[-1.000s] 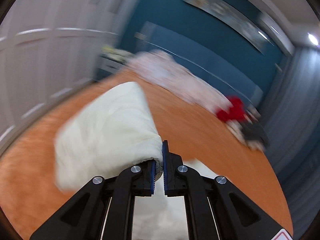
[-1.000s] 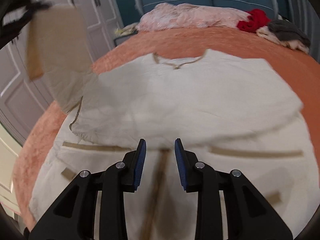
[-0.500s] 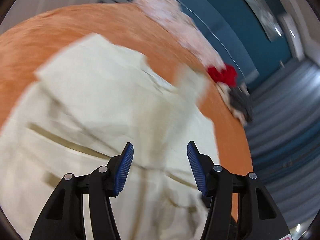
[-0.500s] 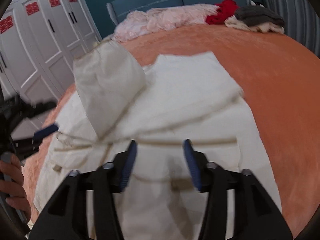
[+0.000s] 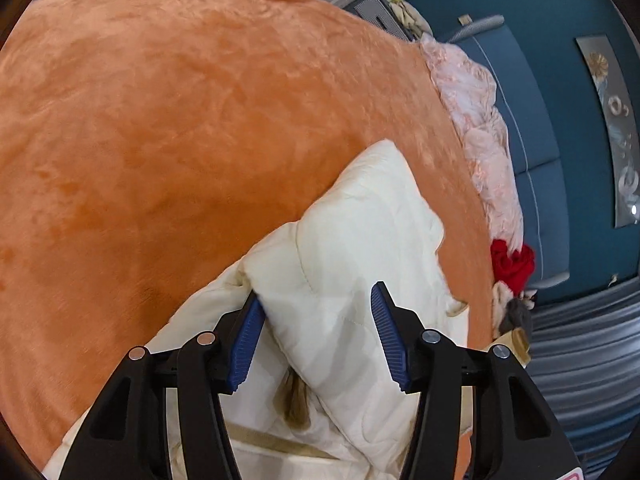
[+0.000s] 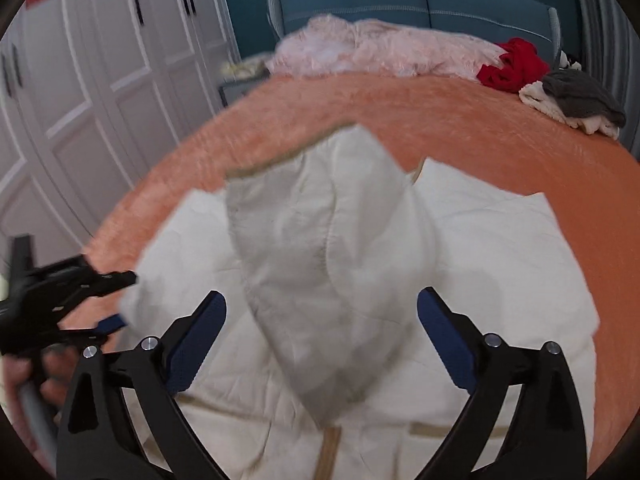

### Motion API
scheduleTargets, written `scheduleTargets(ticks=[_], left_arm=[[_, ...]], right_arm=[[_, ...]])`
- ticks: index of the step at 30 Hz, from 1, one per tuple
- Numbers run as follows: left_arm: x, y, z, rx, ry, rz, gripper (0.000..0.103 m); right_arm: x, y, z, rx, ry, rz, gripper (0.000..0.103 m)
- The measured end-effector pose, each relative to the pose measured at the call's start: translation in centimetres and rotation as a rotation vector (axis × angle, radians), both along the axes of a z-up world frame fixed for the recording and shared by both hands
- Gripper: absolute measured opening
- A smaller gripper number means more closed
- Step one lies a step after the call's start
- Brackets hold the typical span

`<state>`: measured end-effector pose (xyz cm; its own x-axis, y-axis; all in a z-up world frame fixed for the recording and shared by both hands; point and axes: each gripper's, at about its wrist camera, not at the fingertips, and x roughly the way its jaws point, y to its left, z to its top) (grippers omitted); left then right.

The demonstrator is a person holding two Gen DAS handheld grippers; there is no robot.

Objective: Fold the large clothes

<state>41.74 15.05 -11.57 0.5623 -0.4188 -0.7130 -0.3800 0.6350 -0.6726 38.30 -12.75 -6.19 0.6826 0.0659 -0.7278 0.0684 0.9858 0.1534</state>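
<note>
An orange plush bedspread (image 5: 168, 128) covers the bed and fills most of both views. On it lies a cream quilted jacket (image 6: 480, 264) with tan trim, spread flat on the near part of the bed, with one sleeve (image 6: 320, 248) folded across the middle of its body so that the cuff end points toward the head of the bed. White panelled wardrobe doors (image 6: 100, 80) stand along one side, and a blue padded headboard (image 6: 420, 4) closes the far end. Against the headboard a pink ruffled blanket (image 6: 384, 52) lies in a long heap; beside it sit a red garment (image 6: 516, 66) and a grey garment (image 6: 580, 94) on top of a cream one. The right gripper (image 6: 322, 336) hangs over the lower part of the jacket, its jaws spread wide and holding nothing. The left gripper (image 5: 318, 328) is over the jacket's edge, its jaws likewise spread, with the folded sleeve lying between and beneath the blue pads (image 5: 248, 340), not pinched.
</note>
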Motion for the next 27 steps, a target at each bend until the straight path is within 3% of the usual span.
scheduleTargets(ticks=[1,3,5,6,9,11,14,16,18,20,22,23,25,26,27], left_arm=[[0.3,-0.3,0.0,0.018,0.012,-0.005,0.045],[-0.2,-0.1,-0.2,0.036,0.022,-0.001,0.033],[-0.3,0.9,-0.5,0.045,0.029,0.008,0.014],[-0.3,1.1,-0.5,0.049,0.027,0.013,0.013],[-0.5,1.3,-0.4,0.127,0.004,-0.004,0.009],[-0.8,0.9,-0.7,0.159,-0.003,-0.035,0.01],[-1.0,-0.6,-0.9,0.232,-0.005,-0.062,0.01],[-1.3,-1.3,-0.8,0.279,-0.009,-0.069,0.01],[-1.3,-1.3,-0.7,0.289,-0.007,-0.067,0.01],[-1.1,-1.0,-0.9,0.276,0.002,-0.062,0.011],[-1.1,-0.8,-0.9,0.263,0.008,-0.054,0.011],[-1.1,-0.8,-0.9,0.268,0.01,-0.052,0.011],[-1.1,-0.9,-0.6,0.288,0.008,-0.053,0.011],[-1.2,-1.0,-0.3,0.308,0.0,-0.051,0.009],[-1.3,-1.0,0.1,0.314,-0.01,-0.048,0.009]], right_arm=[[0.8,0.4,-0.7,-0.012,0.027,-0.004,0.082],[1.8,0.6,-1.6,-0.039,0.07,-0.01,0.036],[1.3,-0.8,-0.9,0.001,0.047,-0.048,0.013],[0.0,-2.8,0.6,0.067,-0.01,-0.098,0.013],[-4.2,-7.9,2.4,0.125,-0.094,-0.208,0.015],[-6.0,-10.2,1.2,0.14,-0.055,-0.236,0.02],[-8.1,-12.9,-3.4,0.225,0.096,-0.238,0.022],[-9.7,-13.9,-4.4,0.28,0.114,-0.245,0.031],[-11.0,-14.6,-3.7,0.288,0.06,-0.275,0.063],[-11.5,-15.1,-2.6,0.298,0.003,-0.305,0.071],[-11.0,-15.8,-2.1,0.312,-0.011,-0.327,0.071],[-10.4,-16.1,-2.0,0.306,-0.008,-0.335,0.068],[-8.5,-16.2,-2.8,0.264,0.043,-0.319,0.037],[-7.3,-16.0,-3.1,0.241,0.089,-0.3,0.009],[-6.9,-15.7,-2.9,0.248,0.089,-0.28,0.007]])
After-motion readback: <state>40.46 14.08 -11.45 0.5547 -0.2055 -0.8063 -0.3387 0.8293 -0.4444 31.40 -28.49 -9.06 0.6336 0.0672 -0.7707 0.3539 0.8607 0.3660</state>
